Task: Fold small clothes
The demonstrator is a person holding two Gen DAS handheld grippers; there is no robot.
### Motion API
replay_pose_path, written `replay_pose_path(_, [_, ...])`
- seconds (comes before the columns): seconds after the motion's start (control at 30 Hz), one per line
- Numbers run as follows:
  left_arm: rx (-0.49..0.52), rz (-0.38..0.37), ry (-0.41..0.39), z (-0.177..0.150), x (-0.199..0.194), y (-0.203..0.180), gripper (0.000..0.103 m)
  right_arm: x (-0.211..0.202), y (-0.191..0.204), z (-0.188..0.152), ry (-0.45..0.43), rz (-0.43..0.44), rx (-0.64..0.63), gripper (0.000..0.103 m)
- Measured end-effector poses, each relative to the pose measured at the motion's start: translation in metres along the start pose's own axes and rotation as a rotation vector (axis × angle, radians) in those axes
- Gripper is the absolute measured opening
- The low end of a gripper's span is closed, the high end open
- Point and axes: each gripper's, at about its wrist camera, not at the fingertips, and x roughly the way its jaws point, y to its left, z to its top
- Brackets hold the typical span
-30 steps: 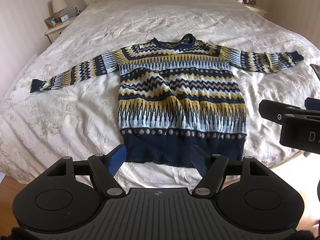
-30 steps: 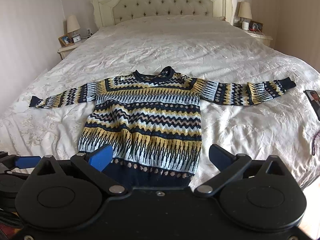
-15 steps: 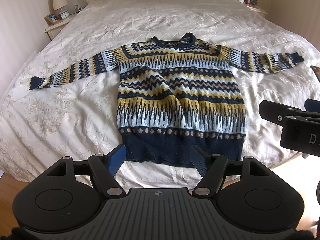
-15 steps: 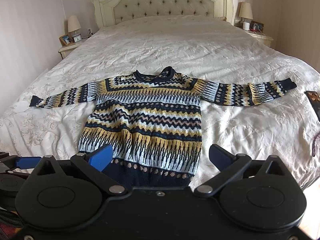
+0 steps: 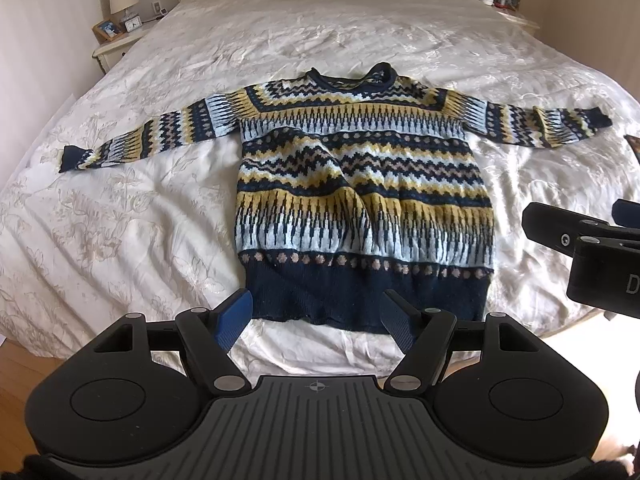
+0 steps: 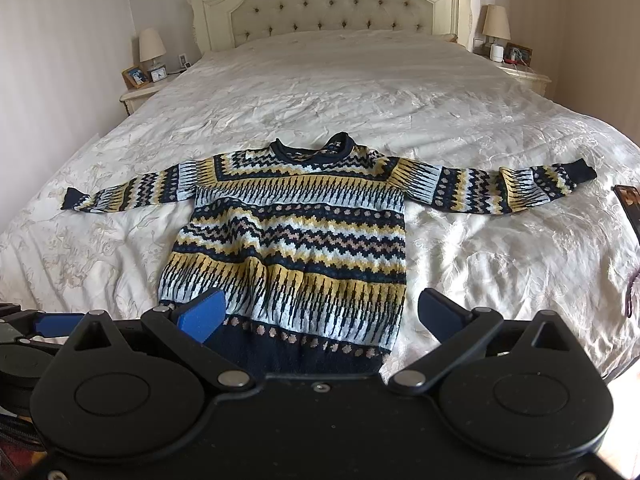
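Observation:
A patterned knit sweater in navy, yellow and light blue lies flat on the white bedspread, front up, both sleeves spread out sideways, navy hem nearest me. It also shows in the right wrist view. My left gripper is open and empty, hovering just short of the hem. My right gripper is open and empty above the hem's right part. The right gripper's body shows at the right edge of the left wrist view.
The bed has a tufted headboard. Nightstands with lamps stand at the back left and back right. A dark flat object lies at the bed's right edge. Wooden floor shows below the bed's front edge.
The left wrist view has tilted slightly, so the sweater sits a little higher in frame. Both grippers stay open and empty; the sweater has not moved.

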Motion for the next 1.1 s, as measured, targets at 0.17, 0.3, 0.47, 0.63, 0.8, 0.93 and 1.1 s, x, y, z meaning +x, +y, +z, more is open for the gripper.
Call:
replay_pose_path(0.17, [-0.003, 0.001, 0.001, 0.0007, 0.0011, 0.0007, 0.07, -0.0001, 0.0008, 0.0005, 0.0, 0.0, 0.002, 0.102])
replay_pose_path(0.3, [-0.002, -0.001, 0.002, 0.0011, 0.0011, 0.0014, 0.07, 0.0, 0.0006, 0.0005, -0.002, 0.003, 0.0, 0.102])
replay_pose_path(0.47, [-0.002, -0.002, 0.003, 0.001, 0.0012, 0.0016, 0.07, 0.0001, 0.0007, 0.0007, -0.001, 0.002, 0.001, 0.102])
replay_pose_path(0.63, [-0.002, -0.003, 0.002, 0.0014, 0.0012, 0.0025, 0.07, -0.0001, 0.0008, 0.0008, -0.001, 0.002, 0.001, 0.102])
replay_pose_path(0.8, [-0.003, -0.004, 0.003, 0.002, 0.0016, 0.0034, 0.07, -0.0002, 0.0011, 0.001, -0.003, 0.004, -0.001, 0.102])
replay_pose_path(0.93, [-0.003, -0.003, 0.002, 0.0008, 0.0015, 0.0036, 0.07, 0.0003, 0.008, 0.0043, -0.006, 0.007, -0.006, 0.102])
replay_pose_path(1.1, [-0.005, -0.002, 0.001, -0.0024, 0.0005, 0.0053, 0.07, -0.0006, 0.0066, 0.0036, -0.009, 0.014, -0.005, 0.102])
